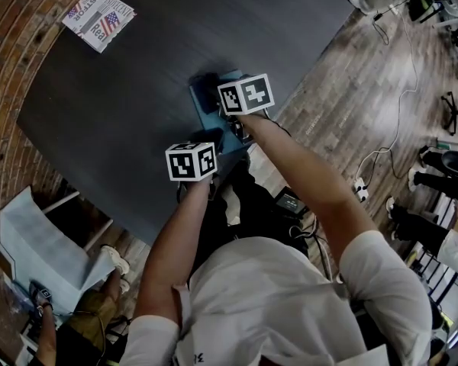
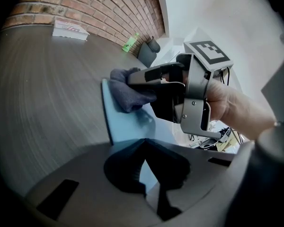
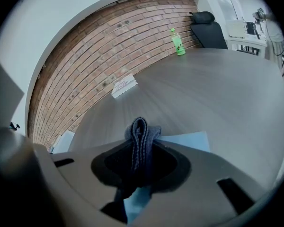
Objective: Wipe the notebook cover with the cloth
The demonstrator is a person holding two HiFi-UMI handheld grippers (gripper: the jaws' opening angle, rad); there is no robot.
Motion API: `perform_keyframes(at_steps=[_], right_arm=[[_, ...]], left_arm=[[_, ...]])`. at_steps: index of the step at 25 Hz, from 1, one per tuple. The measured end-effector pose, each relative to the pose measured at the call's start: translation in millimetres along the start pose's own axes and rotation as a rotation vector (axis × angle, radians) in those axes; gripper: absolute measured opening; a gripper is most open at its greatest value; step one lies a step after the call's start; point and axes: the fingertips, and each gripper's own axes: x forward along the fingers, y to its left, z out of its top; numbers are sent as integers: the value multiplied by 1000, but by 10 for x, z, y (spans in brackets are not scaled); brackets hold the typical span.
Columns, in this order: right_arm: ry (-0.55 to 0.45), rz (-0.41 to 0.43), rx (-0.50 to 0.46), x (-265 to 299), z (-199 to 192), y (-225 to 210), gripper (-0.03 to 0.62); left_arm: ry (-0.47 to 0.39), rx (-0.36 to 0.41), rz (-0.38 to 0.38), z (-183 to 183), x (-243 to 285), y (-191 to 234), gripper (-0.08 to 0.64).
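- Head view: dark table (image 1: pixel 122 82) fills most of the frame; the blue notebook (image 1: pixel 206 113) on it is largely hidden beneath both grippers
- Right gripper (image 3: pixel 141 157) clamps the folded grey cloth (image 3: pixel 140 134) over the notebook's cover
- Left gripper (image 2: pixel 143 148): jaws closed together, empty, over the notebook's near part

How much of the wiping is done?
Done: the right gripper has the cloth pinched in its fingers. In hand: the cloth rests on the far end of the notebook, while the left gripper, fingers shut, is at its near edge. Left: wiping across the cover; I can't tell how much is wiped already.
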Motion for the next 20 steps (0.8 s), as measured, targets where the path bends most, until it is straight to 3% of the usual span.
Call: perform_keyframes(at_steps=[20], right_arm=[[-18, -129, 8, -301, -27, -493, 103]], left_arm=[[-7, 18, 17, -26, 2, 20, 8]])
